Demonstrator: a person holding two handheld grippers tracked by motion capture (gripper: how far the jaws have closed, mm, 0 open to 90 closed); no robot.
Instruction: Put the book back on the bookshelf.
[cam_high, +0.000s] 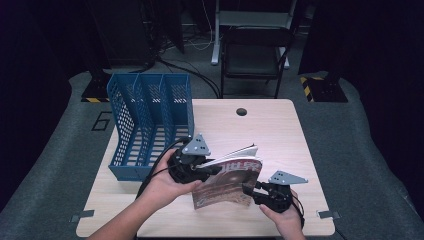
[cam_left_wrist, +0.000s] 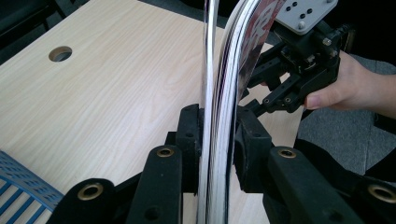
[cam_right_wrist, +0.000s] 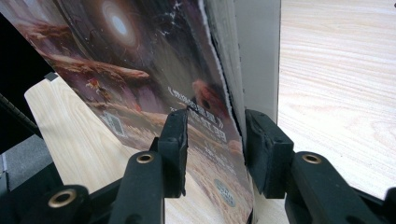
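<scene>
From above, the magazine is propped up on the wooden table, tilted and lifted off its flat position, sitting just right of the blue file rack. My guess is it's being stood up so it can slide into one of the rack's slots, which is why both tools are on it at once: one steadies each side so the floppy pages don't fan out. The left gripper comes at it from the rack side with the hand cupped under the body, and the right gripper comes in low from the near right corner, hand underneath, wrist pretty level. In the left gripper view the page edges run straight up between the two black jaws, and the pads look pressed against the stack on both sides, so I'd call that clamped onto the magazine; farther off you can see the other gripper and its thumb. In the right gripper view the cover with its space artwork leans over to the left, and the jaws straddle its lower edge; the right pad touches the spine side, the left one sits just against the cover, so that reads as a grip too, though lighter.
</scene>
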